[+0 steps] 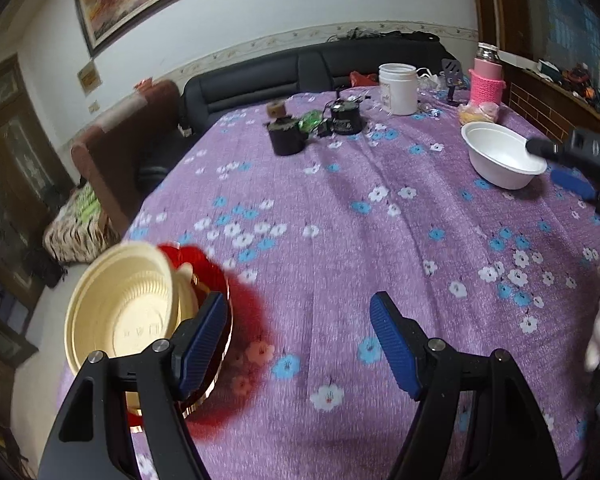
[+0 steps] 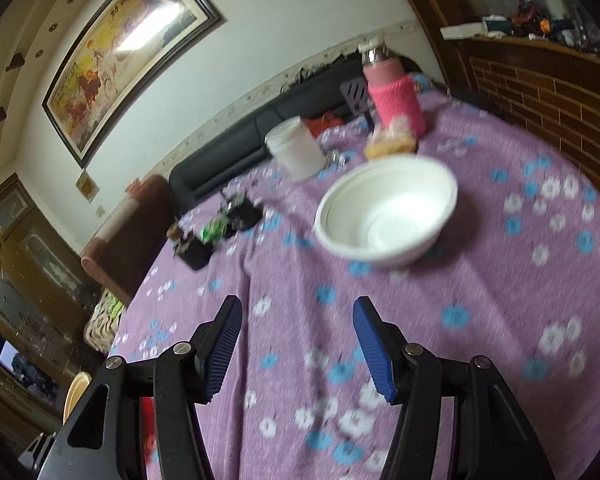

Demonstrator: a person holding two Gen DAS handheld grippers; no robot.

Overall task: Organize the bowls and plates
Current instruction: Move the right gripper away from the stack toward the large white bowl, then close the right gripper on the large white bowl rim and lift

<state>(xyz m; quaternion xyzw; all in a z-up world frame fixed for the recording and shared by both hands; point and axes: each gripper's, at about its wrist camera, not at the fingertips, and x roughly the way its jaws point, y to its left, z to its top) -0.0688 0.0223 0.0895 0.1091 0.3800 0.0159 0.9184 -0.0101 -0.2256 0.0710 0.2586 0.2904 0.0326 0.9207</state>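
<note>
A cream bowl (image 1: 124, 312) sits in a red plate (image 1: 216, 280) at the table's near left edge. My left gripper (image 1: 300, 340) is open and empty, just right of them, its left finger close against the red plate. A white bowl (image 1: 504, 156) stands at the far right of the table; it also shows in the right wrist view (image 2: 388, 212). My right gripper (image 2: 296, 344) is open and empty, a short way in front of the white bowl. Its fingers (image 1: 572, 180) show beside the white bowl in the left wrist view.
The table has a purple flowered cloth (image 1: 340, 220). At its far end stand a white jar (image 1: 398, 88), a pink-sleeved bottle (image 1: 488, 80), black pots (image 1: 288, 136) and a bag of snacks (image 2: 388, 140). A dark sofa (image 1: 300, 72) and a brown chair (image 1: 120, 152) lie beyond.
</note>
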